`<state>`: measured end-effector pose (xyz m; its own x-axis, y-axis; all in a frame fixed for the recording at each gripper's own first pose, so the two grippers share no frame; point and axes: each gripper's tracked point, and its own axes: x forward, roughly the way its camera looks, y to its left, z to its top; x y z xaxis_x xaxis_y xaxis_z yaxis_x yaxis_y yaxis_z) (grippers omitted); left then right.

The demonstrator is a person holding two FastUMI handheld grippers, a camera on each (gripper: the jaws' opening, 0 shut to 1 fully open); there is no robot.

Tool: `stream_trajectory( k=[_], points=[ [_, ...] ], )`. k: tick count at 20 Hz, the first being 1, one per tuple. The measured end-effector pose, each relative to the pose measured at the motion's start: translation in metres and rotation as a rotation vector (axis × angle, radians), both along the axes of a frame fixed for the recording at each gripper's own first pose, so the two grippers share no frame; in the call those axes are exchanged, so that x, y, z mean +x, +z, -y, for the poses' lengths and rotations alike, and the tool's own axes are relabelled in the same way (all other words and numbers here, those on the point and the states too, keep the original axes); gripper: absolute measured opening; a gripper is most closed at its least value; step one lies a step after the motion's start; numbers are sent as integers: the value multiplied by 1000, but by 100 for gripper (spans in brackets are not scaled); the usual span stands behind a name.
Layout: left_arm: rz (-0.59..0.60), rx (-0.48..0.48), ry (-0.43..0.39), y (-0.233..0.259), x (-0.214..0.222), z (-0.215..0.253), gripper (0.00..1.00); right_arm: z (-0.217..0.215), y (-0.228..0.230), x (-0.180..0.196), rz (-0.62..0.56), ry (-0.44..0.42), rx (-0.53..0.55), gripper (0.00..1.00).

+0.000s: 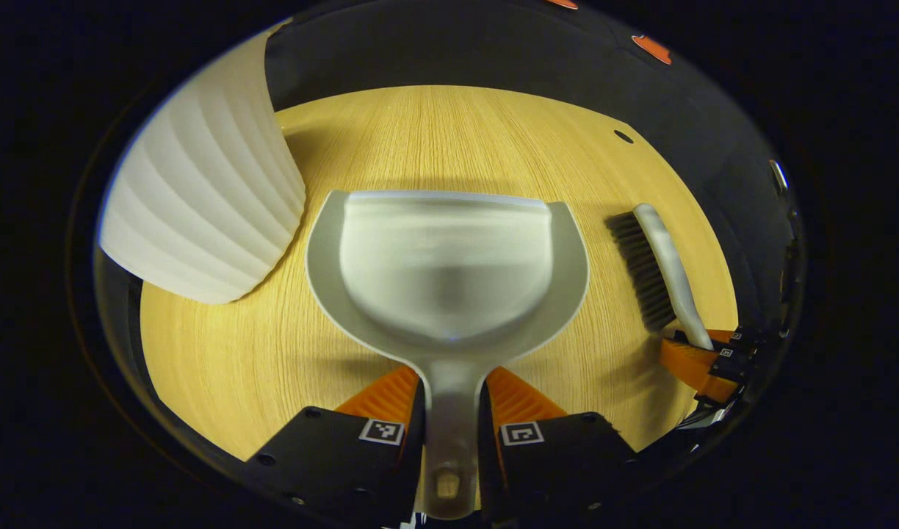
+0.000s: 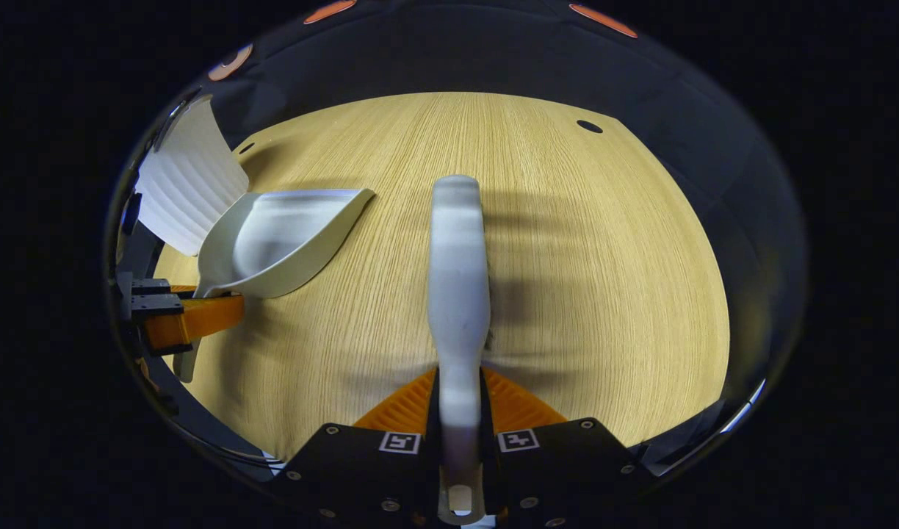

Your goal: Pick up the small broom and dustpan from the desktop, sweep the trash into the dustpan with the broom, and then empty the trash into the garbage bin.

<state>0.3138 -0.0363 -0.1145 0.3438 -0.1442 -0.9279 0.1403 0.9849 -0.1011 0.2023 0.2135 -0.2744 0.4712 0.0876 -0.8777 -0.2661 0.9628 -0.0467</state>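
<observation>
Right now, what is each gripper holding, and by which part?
The left gripper holds the dustpan by its handle. The right gripper holds the broom by its handle, fingers closed on both sides.

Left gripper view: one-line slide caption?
Left gripper shut on dustpan handle above desktop, white bin alongside, broom farther off.

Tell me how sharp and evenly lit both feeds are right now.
Left gripper view: the dustpan bowl looks smeared and soft, while the broom bristles and tabletop grain stay crisp; a shadow falls behind the pan. Right gripper view: the broom handle is blurred, casting banded shadows to its right; fisheye bends the table edge.
</observation>
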Motion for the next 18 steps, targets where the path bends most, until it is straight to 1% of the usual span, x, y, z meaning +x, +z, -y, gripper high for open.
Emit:
stream_trajectory(
  k=[1, 2, 3, 4, 5, 6, 7, 8, 9, 10, 12, 13, 17, 18],
  points=[
    [-5, 7, -2, 7, 12, -3, 34, -1, 0, 1, 3, -2, 9, 25],
    [-7, 13, -13, 15, 25, -5, 35, 2, 1, 0, 0, 3, 16, 35],
    [-14, 18, -29, 23, 37, -7, 36, -2, 1, -2, -11, 12, 32, 38],
    [-11, 24, -44, 32, 51, -10, 38, -2, 2, -4, -16, 19, 41, 33],
    [-6, 27, -61, 41, 66, -12, 40, -4, 3, -3, -13, 21, 41, 37],
    [-6, 31, -75, 47, 81, -15, 51, -4, 3, -2, -12, 19, 40, 45],
    [-8, 35, -84, 56, 96, -18, 76, -2, 4, -2, -8, 15, 40, 55],
    [-16, 42, -101, 62, 111, -22, 100, 1, 6, -2, -3, 11, 44, 79],
    [-18, 42, -114, 69, 127, -26, 99, 2, 7, 1, 7, 10, 50, 87],
    [-13, 28, -119, 78, 144, -28, 98, 5, 11, 0, 21, 11, 61, 97],
    [39, 8, -115, 103, 188, -33, 99, 2, 21, 4, 63, 10, 97, 97],
    [77, 14, -117, 119, 212, -39, 99, -1, 32, 6, 98, 11, 137, 97],
    [225, 33, -131, 192, 314, -62, 99, 11, 89, 15, 283, -10, 222, 97],
    [262, 39, -130, 209, 246, -105, 99, 15, 105, 18, 325, -20, 236, 96]
  ],
)
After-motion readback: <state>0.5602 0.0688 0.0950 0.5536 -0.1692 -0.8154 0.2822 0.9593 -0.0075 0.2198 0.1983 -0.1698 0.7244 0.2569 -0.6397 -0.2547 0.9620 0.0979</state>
